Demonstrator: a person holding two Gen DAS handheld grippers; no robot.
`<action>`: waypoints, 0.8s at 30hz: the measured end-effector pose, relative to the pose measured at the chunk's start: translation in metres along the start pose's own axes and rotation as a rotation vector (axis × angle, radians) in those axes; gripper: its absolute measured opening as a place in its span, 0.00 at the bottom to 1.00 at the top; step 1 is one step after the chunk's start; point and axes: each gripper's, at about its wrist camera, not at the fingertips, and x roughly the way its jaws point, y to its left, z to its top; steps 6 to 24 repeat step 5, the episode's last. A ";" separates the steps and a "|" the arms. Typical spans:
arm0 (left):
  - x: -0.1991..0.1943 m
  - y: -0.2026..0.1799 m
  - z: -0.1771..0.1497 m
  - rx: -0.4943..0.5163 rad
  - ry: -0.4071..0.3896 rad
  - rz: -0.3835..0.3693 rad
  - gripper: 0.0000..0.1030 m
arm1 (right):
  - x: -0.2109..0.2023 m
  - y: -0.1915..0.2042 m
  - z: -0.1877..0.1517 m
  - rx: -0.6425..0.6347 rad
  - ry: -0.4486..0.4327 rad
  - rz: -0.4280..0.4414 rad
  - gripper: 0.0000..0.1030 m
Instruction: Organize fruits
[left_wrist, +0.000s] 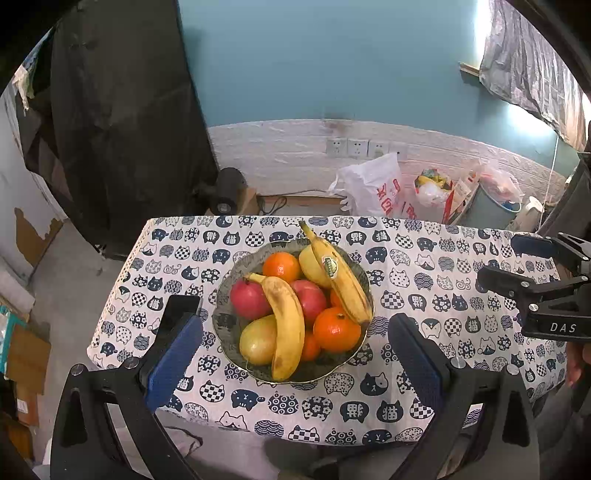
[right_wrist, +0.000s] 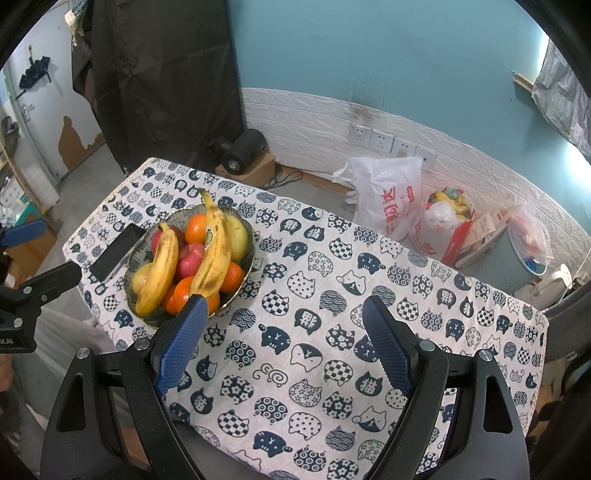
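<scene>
A patterned bowl (left_wrist: 225, 317) sits on the cat-print tablecloth (left_wrist: 406, 288) and holds two bananas (left_wrist: 290, 328), oranges (left_wrist: 337, 328), red apples (left_wrist: 250, 298) and yellow-green pears (left_wrist: 258, 341). My left gripper (left_wrist: 295, 325) is open, its blue pads either side of the bowl's near half, above it. My right gripper (right_wrist: 282, 314) is open and empty over bare cloth right of the bowl (right_wrist: 246, 236). The right gripper also shows in the left wrist view (left_wrist: 517, 266). The bananas (right_wrist: 214, 251) lie on top of the fruit.
A dark phone (right_wrist: 118, 251) lies on the cloth left of the bowl. Behind the table stand a white plastic bag (left_wrist: 373, 188), a bin with rubbish (left_wrist: 432, 188), a black device on a box (left_wrist: 229, 190) and wall sockets (left_wrist: 354, 147). Cardboard boxes stand at left.
</scene>
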 end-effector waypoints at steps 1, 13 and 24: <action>0.000 -0.001 0.000 0.001 -0.001 0.000 0.98 | 0.000 0.000 0.000 0.000 0.000 0.000 0.82; 0.000 -0.002 0.000 -0.002 0.006 0.002 0.98 | 0.000 0.000 0.000 0.000 0.000 0.000 0.82; 0.000 -0.002 0.000 -0.002 0.006 0.002 0.98 | 0.000 0.000 0.000 0.000 0.000 0.000 0.82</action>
